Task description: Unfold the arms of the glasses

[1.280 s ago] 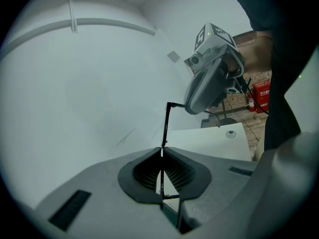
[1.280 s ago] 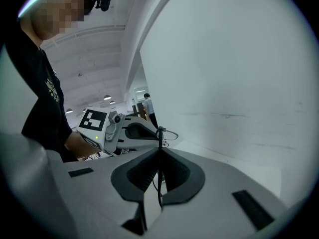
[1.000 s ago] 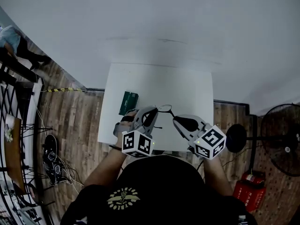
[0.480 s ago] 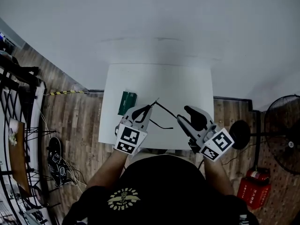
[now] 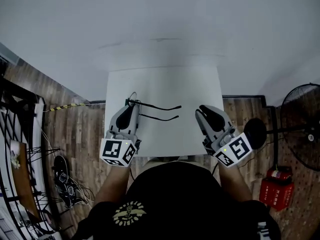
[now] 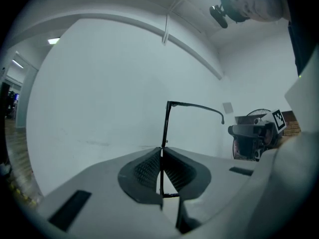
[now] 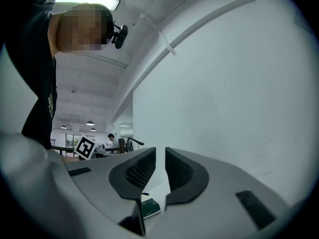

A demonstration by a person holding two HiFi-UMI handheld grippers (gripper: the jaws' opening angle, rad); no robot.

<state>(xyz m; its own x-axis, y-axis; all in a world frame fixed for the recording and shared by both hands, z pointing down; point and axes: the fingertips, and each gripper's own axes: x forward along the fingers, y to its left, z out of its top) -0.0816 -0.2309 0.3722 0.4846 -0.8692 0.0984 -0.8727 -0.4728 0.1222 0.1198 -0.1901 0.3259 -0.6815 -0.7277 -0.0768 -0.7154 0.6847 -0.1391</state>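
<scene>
The black thin-framed glasses [image 5: 150, 111] hang in the air over the white table [image 5: 165, 84], with both arms stretched out toward the right. My left gripper [image 5: 131, 106] is shut on the front of the frame; in the left gripper view the frame [image 6: 164, 128] runs as a thin upright line between the pads, and one arm [image 6: 197, 105] reaches right. My right gripper [image 5: 202, 109] stands apart to the right of the arm tips. Its jaws have just been closing, a gap remains and nothing is between them [image 7: 160, 166].
A green case [image 7: 149, 206] lies on the table, seen under the right gripper's jaws. A white wall rises behind the table. On the wooden floor at the right stand a fan [image 5: 305, 129], a round black stool [image 5: 255, 131] and a red extinguisher [image 5: 277, 194].
My left gripper has rolled and carried the glasses to the left. The right gripper has left the glasses' arm and drawn away to the right. Both arms now stick out sideways.
</scene>
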